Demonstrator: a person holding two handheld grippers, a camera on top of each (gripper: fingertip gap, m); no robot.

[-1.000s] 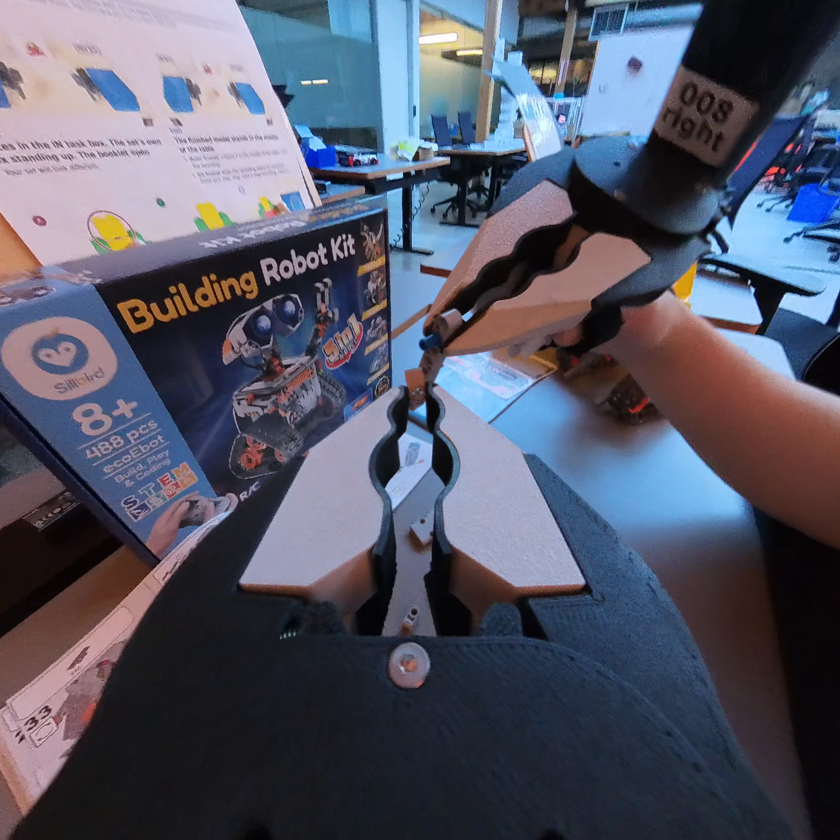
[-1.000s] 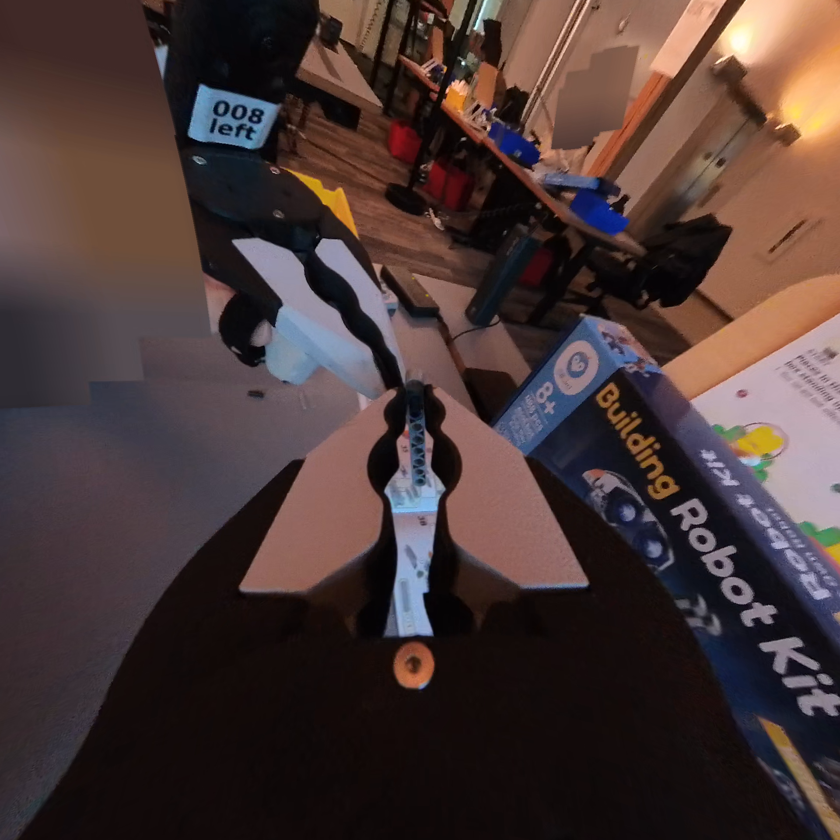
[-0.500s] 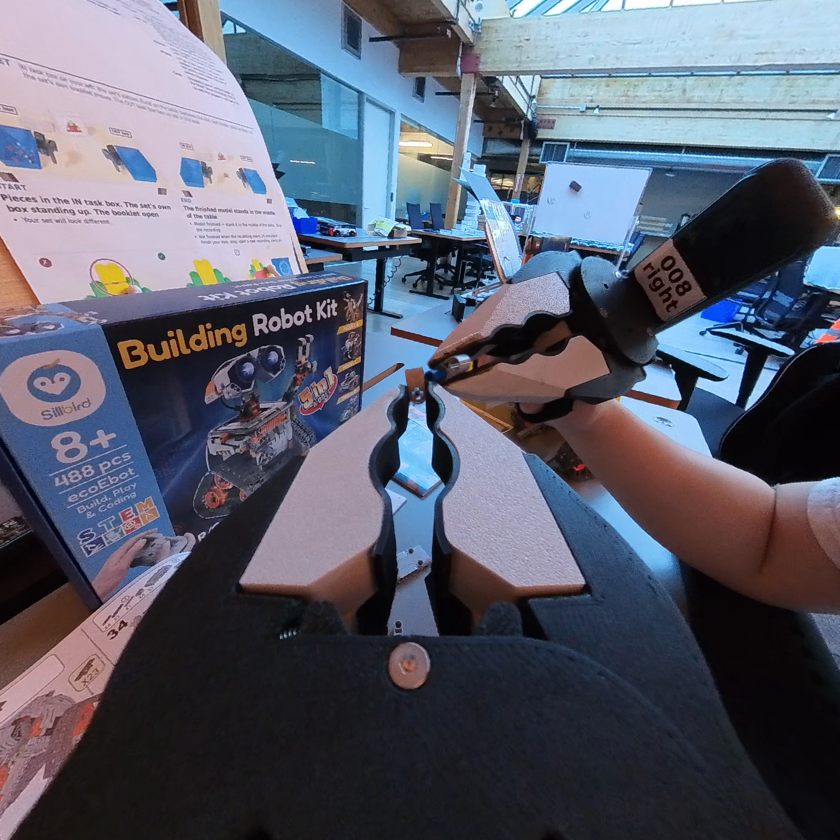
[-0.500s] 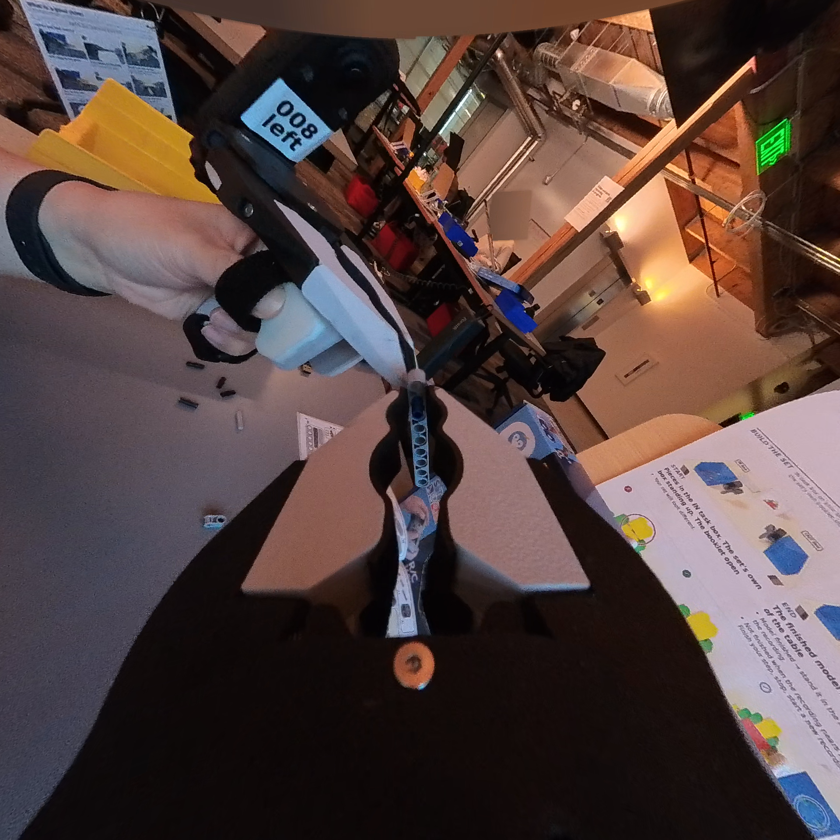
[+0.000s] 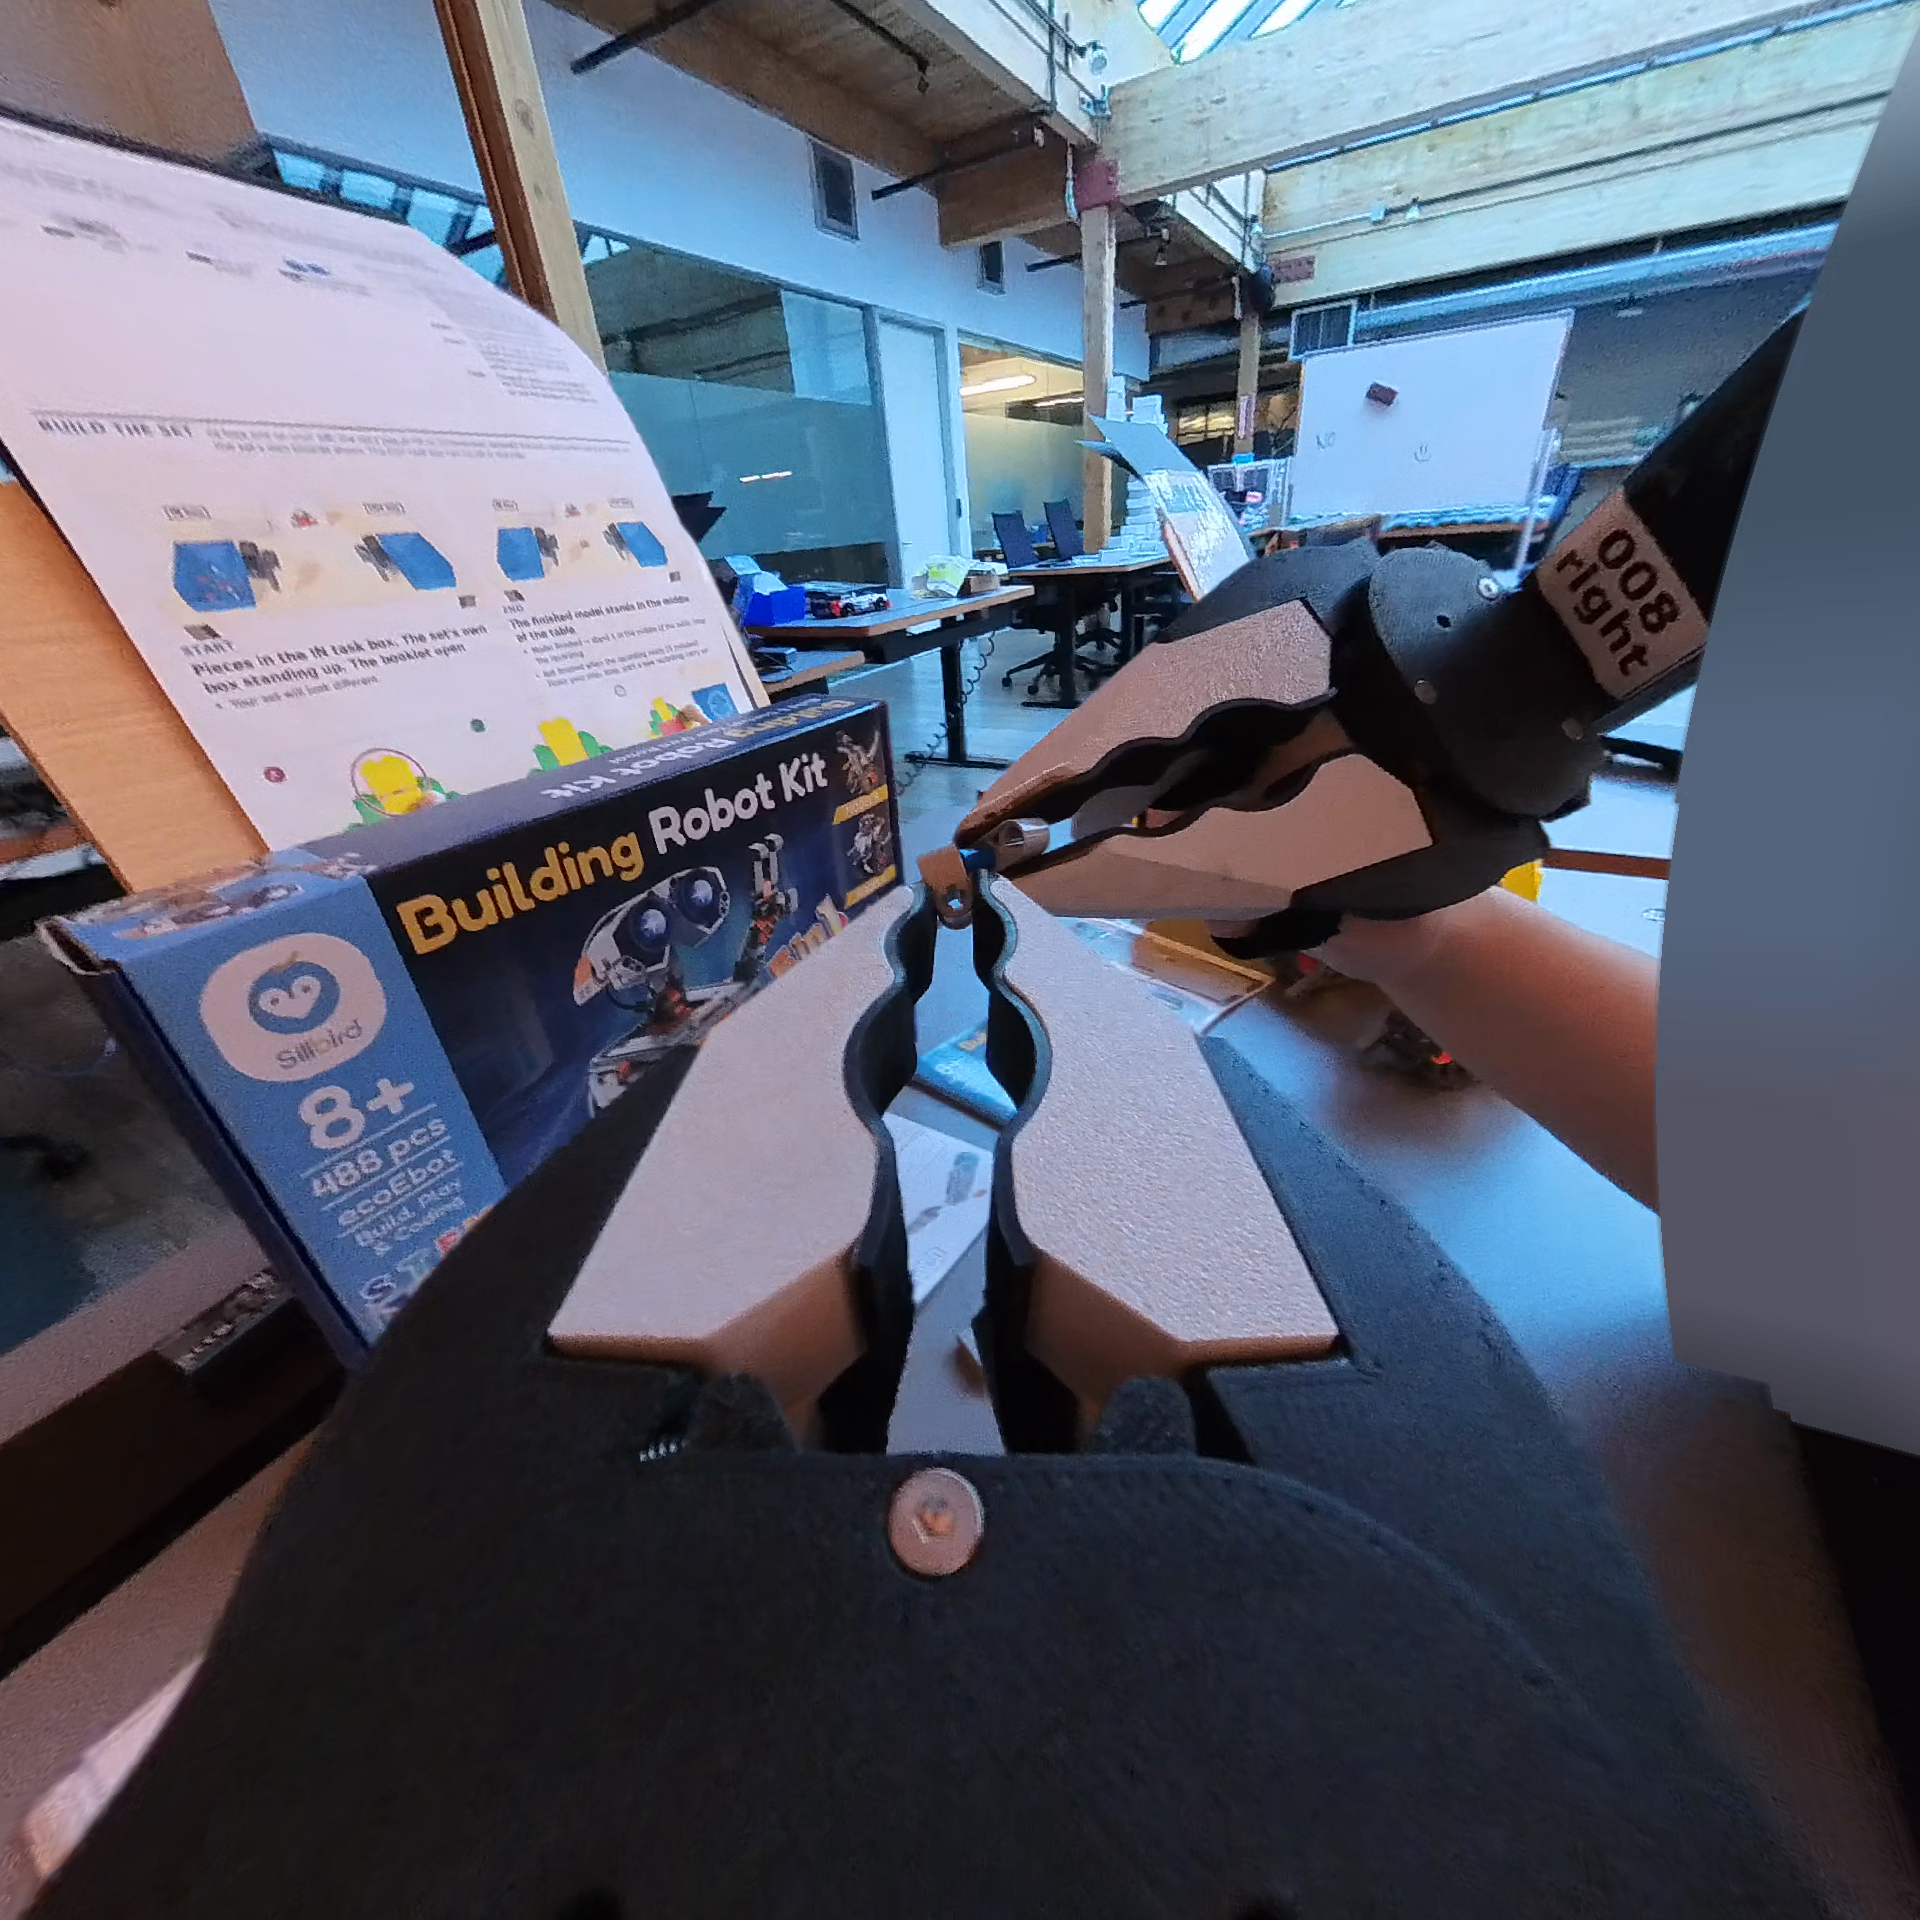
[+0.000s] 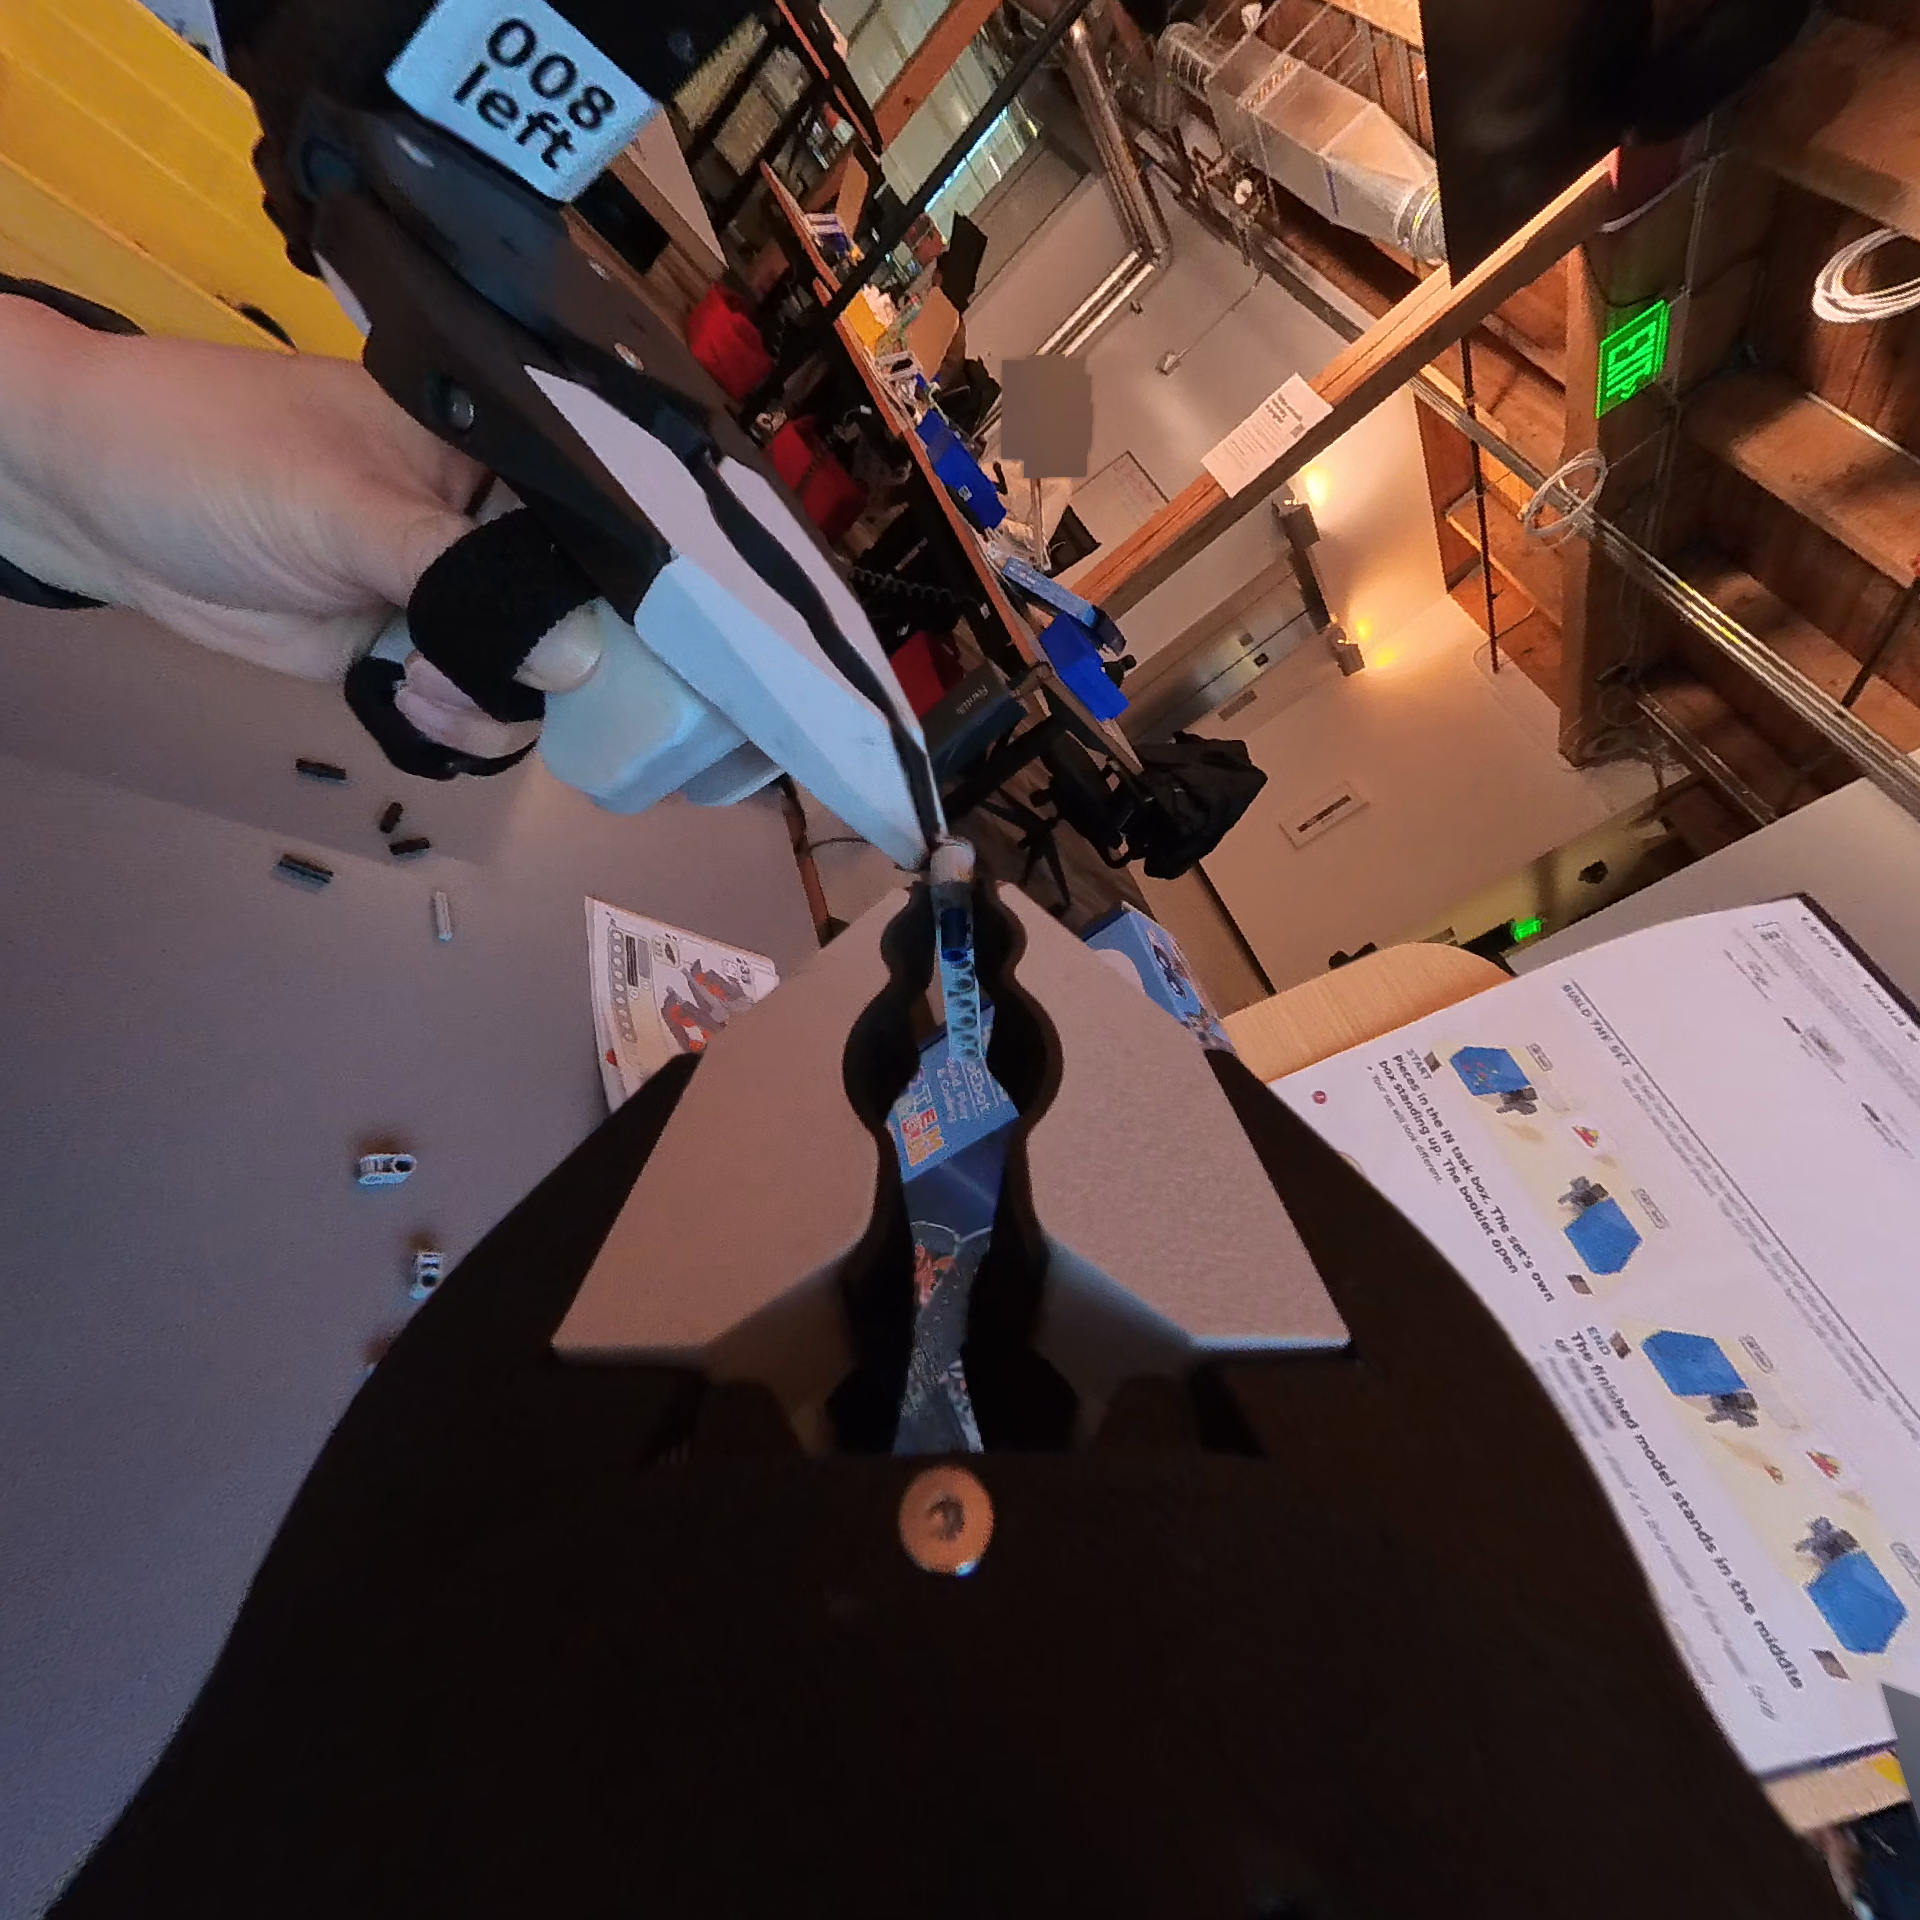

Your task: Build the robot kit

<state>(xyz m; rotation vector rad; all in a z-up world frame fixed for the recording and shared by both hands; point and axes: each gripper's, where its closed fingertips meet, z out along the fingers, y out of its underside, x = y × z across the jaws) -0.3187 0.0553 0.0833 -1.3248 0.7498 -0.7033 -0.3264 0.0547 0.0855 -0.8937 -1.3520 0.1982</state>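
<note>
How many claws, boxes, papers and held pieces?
Black-and-tan claws: 2 (left claw, right claw)
Blue cardboard kit box: 1
Large white printed sheet: 1
Open paper booklet: 1
Thin blue holed plastic beam, in right claw: 1
Small pale plastic connector, in left claw: 1
Total: 7

left claw [image 5: 954,902] closed | right claw [image 6: 951,902] closed | tips meeting

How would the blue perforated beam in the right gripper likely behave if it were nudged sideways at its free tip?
The blue perforated beam looks like rigid plastic, so it probably would not bend. It is thin and pinched only between the right gripper fingertips, so it may pivot or slip. It seems light.
</note>
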